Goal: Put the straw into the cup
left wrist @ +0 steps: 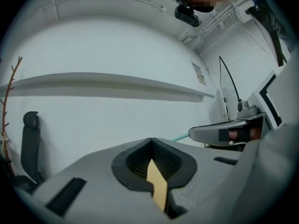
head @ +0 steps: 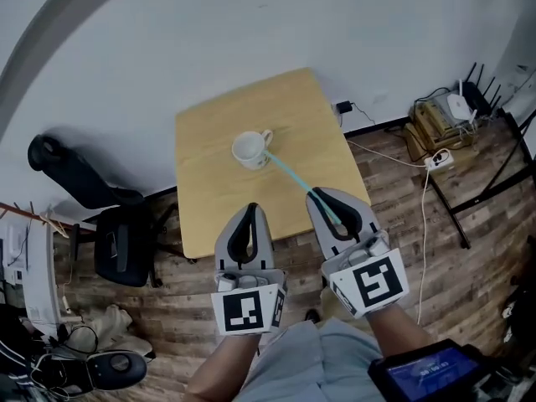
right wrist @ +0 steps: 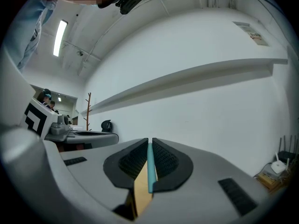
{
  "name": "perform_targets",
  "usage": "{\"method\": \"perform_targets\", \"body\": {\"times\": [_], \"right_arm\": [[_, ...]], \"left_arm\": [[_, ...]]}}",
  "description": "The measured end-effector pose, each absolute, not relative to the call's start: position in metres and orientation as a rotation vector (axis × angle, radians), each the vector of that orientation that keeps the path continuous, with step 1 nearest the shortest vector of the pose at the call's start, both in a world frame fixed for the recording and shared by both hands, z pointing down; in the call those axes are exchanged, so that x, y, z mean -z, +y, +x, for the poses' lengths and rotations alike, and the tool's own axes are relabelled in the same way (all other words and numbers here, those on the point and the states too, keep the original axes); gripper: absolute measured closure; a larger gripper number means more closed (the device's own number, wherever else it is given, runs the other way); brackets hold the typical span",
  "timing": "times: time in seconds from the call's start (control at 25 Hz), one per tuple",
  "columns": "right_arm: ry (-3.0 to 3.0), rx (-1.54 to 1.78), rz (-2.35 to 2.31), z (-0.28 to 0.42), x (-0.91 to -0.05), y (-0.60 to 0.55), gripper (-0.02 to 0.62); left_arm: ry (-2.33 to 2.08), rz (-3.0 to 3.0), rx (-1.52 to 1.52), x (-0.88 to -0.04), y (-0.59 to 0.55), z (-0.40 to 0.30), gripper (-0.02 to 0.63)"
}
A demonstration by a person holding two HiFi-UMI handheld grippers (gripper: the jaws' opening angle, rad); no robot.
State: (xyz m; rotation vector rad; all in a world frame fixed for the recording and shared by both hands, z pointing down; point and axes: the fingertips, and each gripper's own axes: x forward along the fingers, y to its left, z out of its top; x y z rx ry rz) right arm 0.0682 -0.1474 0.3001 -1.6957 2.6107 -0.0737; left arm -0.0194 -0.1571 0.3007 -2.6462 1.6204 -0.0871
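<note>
1. Tabletop (head: 209,216) edges show at the far, left and right sides. The near edge is partly covered by the 2 grippers. Bare wood lies round the cup (head: 249,150) on every side.
2. A black chair (head: 121,245) stands just beside the tabletop's left edge. A power strip (head: 438,162) and its cables lie on the floor well off to the right.
3. The right gripper (head: 322,201) hangs over the near right part of the tabletop, its jaws clenched on the straw (head: 289,174). In the right gripper view the teal straw (right wrist: 149,164) is pinched between the 2 jaws.
4. From those jaws the straw slants forward and left, and its far end meets the cup on the handle side.
5. The left gripper (head: 252,211) hangs just beside the right one, over the near edge. Its jaws are pressed together with nothing between them.
6. Whether the straw's tip is inside the cup or only at the rim cannot be made out. In the left gripper view only a short piece of straw (left wrist: 180,137) shows.
</note>
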Motion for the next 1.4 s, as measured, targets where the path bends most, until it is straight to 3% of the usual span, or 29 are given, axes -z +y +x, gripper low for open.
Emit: {"method": "perform_targets", "body": {"times": [0.8, 1.4], "right_arm": [[2.714, -0.105, -1.483, 0.07, -0.251, -0.25, 0.571], [2.836, 0.111, -1.547, 0.05, -0.323, -0.294, 0.571]], "left_arm": [[1.761, -2.466, -0.029, -0.257, -0.249, -0.016, 0.609], [1.809, -2.586, 0.04, -0.309, -0.298, -0.033, 0.609]]}}
